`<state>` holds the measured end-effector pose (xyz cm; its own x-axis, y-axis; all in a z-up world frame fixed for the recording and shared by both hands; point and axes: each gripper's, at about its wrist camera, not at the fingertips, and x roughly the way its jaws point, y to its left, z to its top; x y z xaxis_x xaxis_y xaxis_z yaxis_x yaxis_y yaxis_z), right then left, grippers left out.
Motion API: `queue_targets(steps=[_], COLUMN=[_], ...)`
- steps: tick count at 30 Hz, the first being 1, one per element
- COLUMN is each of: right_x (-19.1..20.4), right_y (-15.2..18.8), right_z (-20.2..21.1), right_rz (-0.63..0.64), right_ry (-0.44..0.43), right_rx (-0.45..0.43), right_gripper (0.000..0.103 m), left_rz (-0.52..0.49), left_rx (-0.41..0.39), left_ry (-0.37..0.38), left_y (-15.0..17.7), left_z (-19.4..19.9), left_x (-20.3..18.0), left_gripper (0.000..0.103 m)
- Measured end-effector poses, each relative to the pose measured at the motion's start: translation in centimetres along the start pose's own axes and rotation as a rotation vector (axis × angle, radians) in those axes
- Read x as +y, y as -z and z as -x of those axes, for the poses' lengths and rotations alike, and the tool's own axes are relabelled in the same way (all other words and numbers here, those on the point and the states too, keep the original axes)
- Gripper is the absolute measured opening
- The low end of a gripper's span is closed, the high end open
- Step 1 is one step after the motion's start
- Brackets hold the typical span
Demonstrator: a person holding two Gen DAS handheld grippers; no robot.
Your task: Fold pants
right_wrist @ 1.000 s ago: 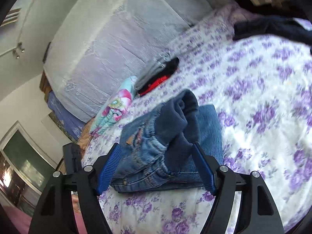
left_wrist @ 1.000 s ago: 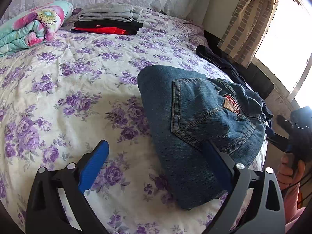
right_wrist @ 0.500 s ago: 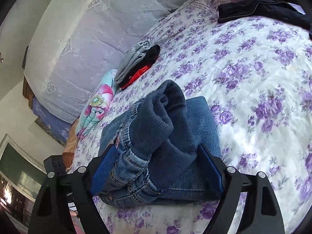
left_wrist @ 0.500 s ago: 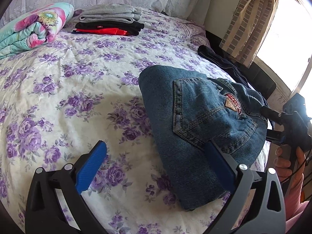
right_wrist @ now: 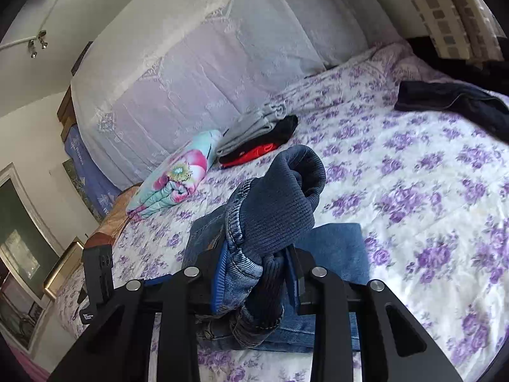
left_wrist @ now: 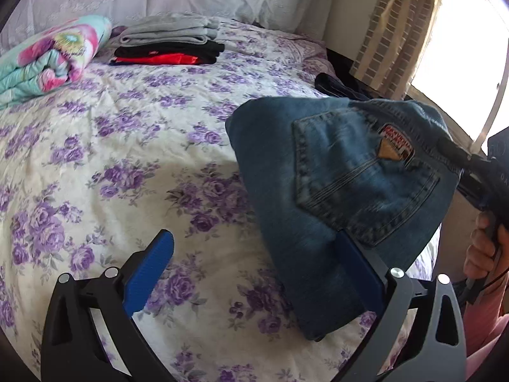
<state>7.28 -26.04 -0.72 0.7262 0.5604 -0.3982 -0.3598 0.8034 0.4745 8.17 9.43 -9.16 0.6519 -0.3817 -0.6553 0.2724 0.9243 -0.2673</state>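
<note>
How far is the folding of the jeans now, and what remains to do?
Done: the jeans already lie in a compact folded bundle on the bed. In hand: the right claw is shut on the jeans at the waistband end and lifts it; the left claw is open beside the bundle. Left, probably: lay that end flat, then move the bundle to the stack of folded clothes.

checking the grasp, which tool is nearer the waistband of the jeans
Right. The right tool is shut on the jeans at the ribbed waistband. The left tool is open at the folded end, one finger beside the denim.
</note>
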Motion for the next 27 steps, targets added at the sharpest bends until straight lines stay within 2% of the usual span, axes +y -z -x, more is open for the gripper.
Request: queue_targets(steps=[4,6,8,9,13,15,17,18,20,22,24,26,27], right_x=[-4.5,-6.1,-6.4,-6.2,-3.0,-0.9,1.5,2.4,4.1,5.5,6.5,6.8,6.5], right_y=[2.7,3.8,3.9,3.6,1.0,-0.6,-2.3,-3.0,-4.8,-6.6,-7.7,-7.5,-7.0], right_z=[-1.9,-2.2,-1.6,-1.0,3.0,3.9,3.1,2.2,-0.7,-4.8,-9.4,-14.4,-16.8], right_rz=[-0.111,-0.148,-0.164,-0.153,0.004,0.074,0.134,0.148,0.159,0.163,0.150,0.098,0.061], right_ry=[0.065,0.062,0.063,0.064,0.125,0.070,-0.051,-0.102,-0.220,-0.332,-0.384,-0.437,-0.425], right_rx=[0.069,0.082,0.096,0.097,-0.034,-0.081,-0.088,-0.072,0.007,0.128,0.274,0.451,0.529], right_gripper=[0.034,0.051,0.062,0.062,0.062,0.062,0.061,0.057,0.048,0.042,0.040,0.039,0.039], left_rz=[-0.053,-0.059,-0.057,-0.055,-0.108,-0.154,-0.193,-0.216,-0.252,-0.272,-0.274,-0.306,-0.317], left_rx=[0.001,0.005,0.008,0.008,-0.034,-0.080,-0.102,-0.104,-0.072,-0.006,0.022,-0.004,-0.015], left_ry=[-0.030,-0.026,-0.023,-0.022,-0.074,-0.041,0.032,0.065,0.092,0.116,0.119,0.072,0.061], left_y=[0.2,0.1,0.2,0.1,-1.0,-2.3,-3.6,-4.1,-4.6,-3.8,-2.8,-1.6,-1.1], left_z=[-0.3,-0.4,-0.2,-0.1,1.5,2.4,2.5,2.3,1.0,-0.7,-1.6,-1.8,-1.7], left_x=[-1.1,-1.2,-1.1,-1.1,-2.7,-4.4,-6.1,-7.0,-8.5,-9.6,-10.1,-10.9,-11.1], left_gripper=[0.099,0.099,0.099,0.099,0.098,0.098,0.098,0.098,0.098,0.098,0.098,0.098,0.098])
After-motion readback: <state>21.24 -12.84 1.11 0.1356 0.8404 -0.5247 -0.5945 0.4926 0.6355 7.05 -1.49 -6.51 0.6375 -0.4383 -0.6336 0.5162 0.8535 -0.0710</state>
